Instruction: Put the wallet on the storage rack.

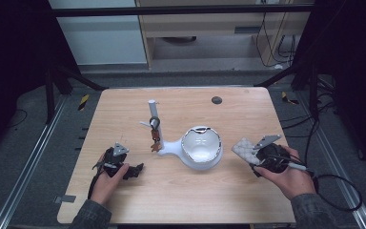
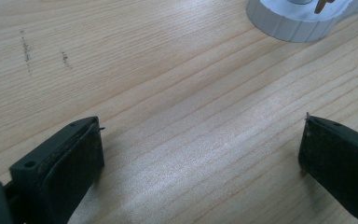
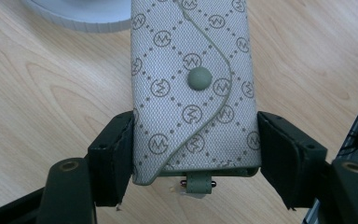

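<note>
Pouch [image 3: 191, 88] top beyond frame edge

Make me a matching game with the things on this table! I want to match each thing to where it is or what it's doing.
Things:
1. pouch
2. left tool
3. keys
4. bowl

States:
A. hanging on the white stand
B. open, nothing between the jaws
C. gripped by the right tool
D. shiny inside, middle of the table

Pairs: 1-C, 2-B, 3-A, 4-D
</note>
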The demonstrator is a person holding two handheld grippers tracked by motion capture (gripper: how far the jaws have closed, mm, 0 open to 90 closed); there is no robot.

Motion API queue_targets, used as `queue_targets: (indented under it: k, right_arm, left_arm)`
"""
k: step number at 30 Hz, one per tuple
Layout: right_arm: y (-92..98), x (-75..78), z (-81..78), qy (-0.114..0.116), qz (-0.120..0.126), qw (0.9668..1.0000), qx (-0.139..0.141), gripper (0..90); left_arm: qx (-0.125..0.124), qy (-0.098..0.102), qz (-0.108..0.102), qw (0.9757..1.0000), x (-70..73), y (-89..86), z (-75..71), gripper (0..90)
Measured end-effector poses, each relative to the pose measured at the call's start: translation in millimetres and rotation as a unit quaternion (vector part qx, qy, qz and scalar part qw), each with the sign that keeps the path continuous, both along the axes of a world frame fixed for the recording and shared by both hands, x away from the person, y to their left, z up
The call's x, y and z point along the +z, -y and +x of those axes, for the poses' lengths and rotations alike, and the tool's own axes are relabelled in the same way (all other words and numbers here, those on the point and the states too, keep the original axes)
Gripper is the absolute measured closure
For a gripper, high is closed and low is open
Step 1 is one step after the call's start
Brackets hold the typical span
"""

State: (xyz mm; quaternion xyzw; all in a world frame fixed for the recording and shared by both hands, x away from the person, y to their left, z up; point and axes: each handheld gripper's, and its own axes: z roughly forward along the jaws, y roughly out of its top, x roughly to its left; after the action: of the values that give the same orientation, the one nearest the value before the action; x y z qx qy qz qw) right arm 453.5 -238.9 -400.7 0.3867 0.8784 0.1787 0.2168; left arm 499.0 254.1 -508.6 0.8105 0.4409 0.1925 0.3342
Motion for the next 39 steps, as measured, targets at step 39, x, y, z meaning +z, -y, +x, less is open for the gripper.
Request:
queue_targets:
  k: [39]
  right_arm:
    - [-70.4, 52.2, -2.2, 0.022, -0.082, 0.992, 0.094, 31.6]
  left_arm:
    - [0.001, 0.001, -0.002, 1.0, -0.1, 0.1, 0.2, 0.0]
